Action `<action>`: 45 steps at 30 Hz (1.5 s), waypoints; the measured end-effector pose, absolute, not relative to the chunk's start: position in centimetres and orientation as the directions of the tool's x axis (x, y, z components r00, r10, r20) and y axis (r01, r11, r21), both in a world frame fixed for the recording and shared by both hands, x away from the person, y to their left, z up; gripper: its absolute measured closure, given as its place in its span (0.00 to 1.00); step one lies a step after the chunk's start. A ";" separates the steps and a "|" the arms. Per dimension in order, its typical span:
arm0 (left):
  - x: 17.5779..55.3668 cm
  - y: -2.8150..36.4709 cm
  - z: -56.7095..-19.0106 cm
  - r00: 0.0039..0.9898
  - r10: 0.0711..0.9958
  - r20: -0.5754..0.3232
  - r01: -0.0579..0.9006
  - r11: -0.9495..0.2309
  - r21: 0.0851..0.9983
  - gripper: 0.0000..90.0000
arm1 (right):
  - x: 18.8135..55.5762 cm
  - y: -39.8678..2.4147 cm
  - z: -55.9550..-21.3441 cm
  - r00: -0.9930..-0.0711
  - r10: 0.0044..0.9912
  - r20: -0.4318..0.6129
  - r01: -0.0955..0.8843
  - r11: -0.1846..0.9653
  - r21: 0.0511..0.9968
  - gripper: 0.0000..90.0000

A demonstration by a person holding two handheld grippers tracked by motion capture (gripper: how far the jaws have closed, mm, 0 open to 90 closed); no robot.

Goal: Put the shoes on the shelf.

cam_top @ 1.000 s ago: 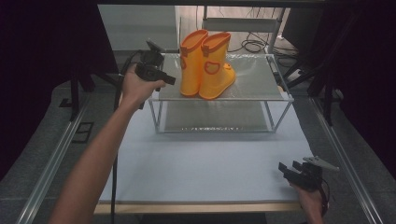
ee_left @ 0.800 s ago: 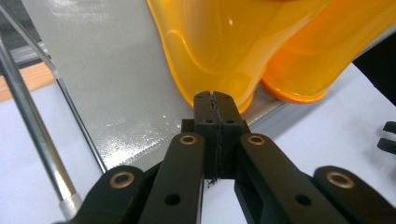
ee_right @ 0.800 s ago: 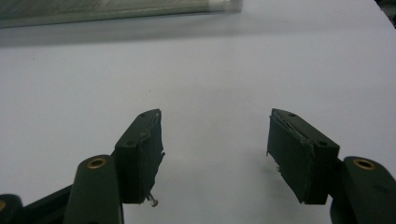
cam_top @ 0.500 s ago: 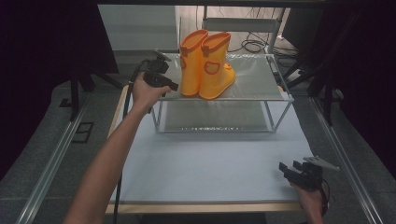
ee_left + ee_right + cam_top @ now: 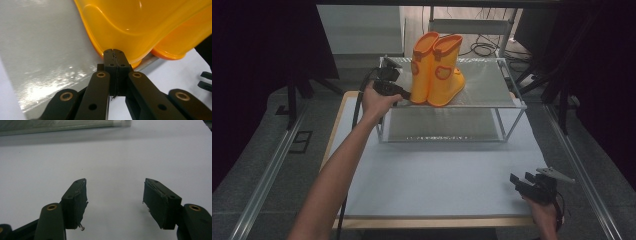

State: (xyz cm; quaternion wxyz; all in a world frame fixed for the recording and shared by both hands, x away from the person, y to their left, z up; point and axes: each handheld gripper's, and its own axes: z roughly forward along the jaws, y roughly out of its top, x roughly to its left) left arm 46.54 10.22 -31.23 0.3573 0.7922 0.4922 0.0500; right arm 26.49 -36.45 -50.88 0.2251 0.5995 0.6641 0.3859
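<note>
— What is on the top shelf?

— Two orange rain boots [image 5: 438,67]. They stand side by side on the top of a small metal rack [image 5: 492,90]. The rack has two shelves and sits at the far end of the white table [image 5: 437,175].

— Where is the left gripper [image 5: 404,93]?

— It is up by the rack, at the left edge of the top shelf. A hand [image 5: 374,100] holds it, and the arm reaches a long way over the table. The tip is right at the bottom of the nearer boot.

— Are its jaws apart?

— No. In the left gripper view the left gripper [image 5: 113,53] has its two black jaws pressed flat together, with only a thin line between them. The tip sits against the orange edge of the boot [image 5: 140,22], low down by the sole. I can't tell if it really touches. Nothing is caught between the jaws.

— And the right gripper [image 5: 522,181]?

— It is far from the boots, down at the near right corner of the table, held low in the other hand [image 5: 544,212].

— Is it pinching something?

— No. In the right gripper view the right gripper [image 5: 115,203] has its jaws spread wide, with bare white table showing between them. The bottom rail of the rack [image 5: 62,126] is far off at the top.
</note>
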 end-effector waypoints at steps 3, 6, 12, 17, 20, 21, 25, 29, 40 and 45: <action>46.4 9.7 -31.1 0.519 0.810 -0.275 0.742 -0.266 0.616 1.00 | 26.5 -36.3 -50.8 -0.184 0.969 0.167 0.622 -0.017 0.783 0.39; 46.3 9.0 -31.0 0.525 0.803 -0.281 0.740 -0.268 0.617 1.00 | 26.5 -36.2 -50.9 -0.188 0.968 0.167 0.624 -0.013 0.781 0.39; 46.1 7.6 -30.6 0.552 0.786 -0.279 0.728 -0.292 0.620 1.00 | 26.6 -36.2 -50.7 -0.190 0.967 0.171 0.623 -0.016 0.782 0.40; 46.0 6.7 -30.4 0.564 0.772 -0.294 0.727 -0.295 0.620 1.00 | 26.7 -36.1 -50.8 -0.195 0.966 0.172 0.624 -0.013 0.781 0.40; 46.0 6.2 -30.3 0.564 0.770 -0.299 0.728 -0.292 0.621 1.00 | 26.7 -36.0 -50.8 -0.198 0.966 0.168 0.622 -0.009 0.783 0.40; 46.0 6.2 -30.3 0.564 0.770 -0.299 0.728 -0.292 0.621 1.00 | 26.7 -36.0 -50.8 -0.198 0.966 0.168 0.622 -0.009 0.783 0.40; 46.1 6.5 -30.3 0.568 0.765 -0.304 0.727 -0.293 0.620 1.00 | 26.7 -36.1 -50.8 -0.199 0.966 0.167 0.620 -0.008 0.785 0.40; 46.2 7.1 -30.4 0.565 0.771 -0.293 0.724 -0.293 0.624 1.00 | 26.7 -36.2 -50.8 -0.198 0.966 0.167 0.621 -0.008 0.783 0.40; 47.1 7.2 -32.0 0.497 0.829 -0.259 0.753 -0.264 0.602 1.00 | 26.7 -36.3 -51.0 -0.193 0.967 0.166 0.626 -0.008 0.780 0.40; 47.2 7.2 -32.1 0.486 0.835 -0.258 0.760 -0.259 0.596 1.00 | 26.7 -36.3 -51.0 -0.192 0.967 0.166 0.626 -0.009 0.779 0.40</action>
